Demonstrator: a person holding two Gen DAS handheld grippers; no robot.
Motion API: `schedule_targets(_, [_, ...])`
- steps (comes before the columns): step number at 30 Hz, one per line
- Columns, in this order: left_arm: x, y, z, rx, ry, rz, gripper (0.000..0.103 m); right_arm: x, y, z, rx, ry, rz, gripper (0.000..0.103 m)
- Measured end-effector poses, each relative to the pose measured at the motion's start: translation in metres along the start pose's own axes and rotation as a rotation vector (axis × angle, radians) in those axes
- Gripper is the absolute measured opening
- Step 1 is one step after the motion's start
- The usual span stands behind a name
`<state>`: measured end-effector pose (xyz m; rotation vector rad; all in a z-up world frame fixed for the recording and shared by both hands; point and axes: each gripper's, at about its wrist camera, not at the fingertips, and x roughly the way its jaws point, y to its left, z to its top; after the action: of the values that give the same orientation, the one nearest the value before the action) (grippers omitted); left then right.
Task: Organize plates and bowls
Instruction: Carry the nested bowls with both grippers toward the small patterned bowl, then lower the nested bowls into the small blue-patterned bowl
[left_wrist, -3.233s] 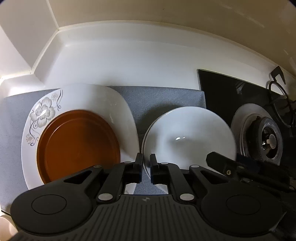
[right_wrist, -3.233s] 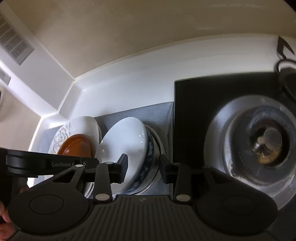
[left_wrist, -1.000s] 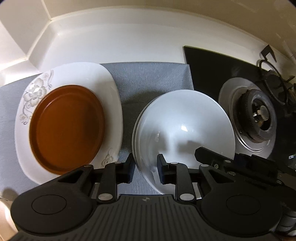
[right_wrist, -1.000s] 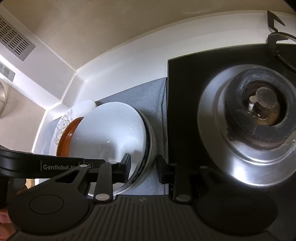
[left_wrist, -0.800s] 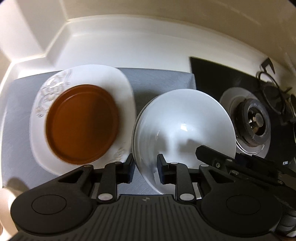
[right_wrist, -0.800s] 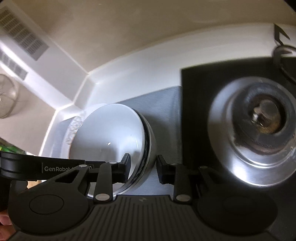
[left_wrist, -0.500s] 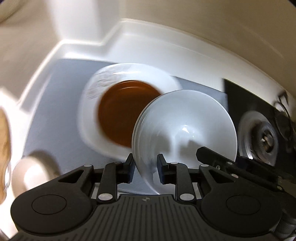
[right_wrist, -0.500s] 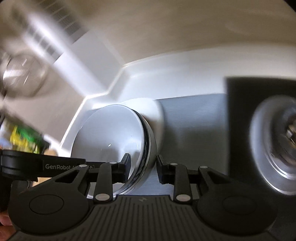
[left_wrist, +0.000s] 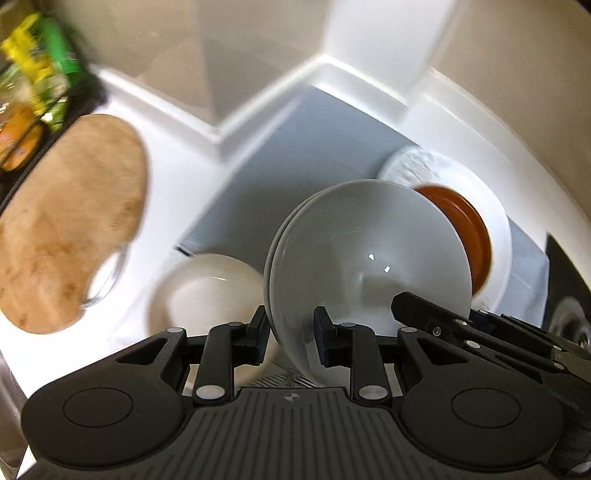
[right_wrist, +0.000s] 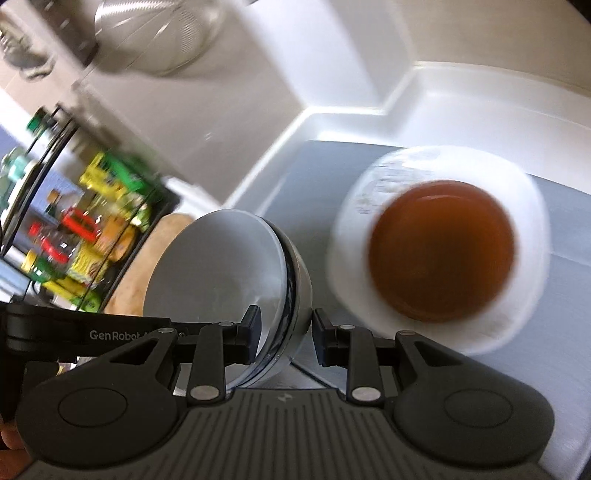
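The left gripper (left_wrist: 289, 339) fingers (left_wrist: 259, 334) grip the near rim of the white bowl stack (left_wrist: 369, 266), and the right gripper (right_wrist: 284, 338) fingers (right_wrist: 250, 334) clamp its opposite rim. The stack hangs tilted above the bench (left_wrist: 155, 206). Beside it a brown plate (right_wrist: 441, 251) lies on a white plate (right_wrist: 532, 221) on the grey mat (right_wrist: 569, 229). Another bowl (left_wrist: 207, 288) and a wooden board (left_wrist: 66, 221) sit to the left.
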<state>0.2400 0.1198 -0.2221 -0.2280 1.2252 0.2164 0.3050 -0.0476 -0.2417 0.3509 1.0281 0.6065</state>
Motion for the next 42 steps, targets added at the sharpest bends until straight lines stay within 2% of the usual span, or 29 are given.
schedule_targets(4, [-0.013,0.031,0.003,-0.040,-0.029,0.008,0.027,0.016,0.028,0.013,-0.037,0.022,0.031,0.032])
schedule_targets(10, [-0.036,0.064,0.014,-0.057,-0.074,-0.020,0.027,0.020,0.059,0.028,-0.061,0.018,0.057,0.032])
schedule_targets(15, [-0.050,0.084,0.017,-0.061,-0.070,-0.078,0.027,0.013,0.081,0.035,-0.067,-0.004,0.047,0.032])
schedule_targets(19, [-0.059,0.093,0.013,-0.023,-0.082,-0.114,0.027,0.005,0.092,0.033,-0.070,-0.020,0.039,0.032])
schedule_targets(23, [-0.052,0.104,0.010,0.017,-0.044,-0.158,0.027,0.006,0.094,0.021,-0.040,-0.019,0.013,0.032])
schedule_targets(26, [-0.037,0.113,0.008,0.030,0.010,-0.183,0.027,0.017,0.093,0.009,-0.027,0.016,-0.017,0.032])
schedule_targets(31, [-0.007,0.134,0.006,-0.014,0.114,-0.216,0.027,0.039,0.087,-0.014,0.030,0.071,-0.039,0.032])
schedule_targets(38, [0.019,0.145,0.002,0.000,0.154,-0.230,0.027,0.065,0.076,-0.030,0.075,0.098,-0.050,0.030])
schedule_targets(42, [0.041,0.150,-0.001,-0.013,0.211,-0.252,0.027,0.078,0.073,-0.032,0.077,0.136,-0.074,0.030])
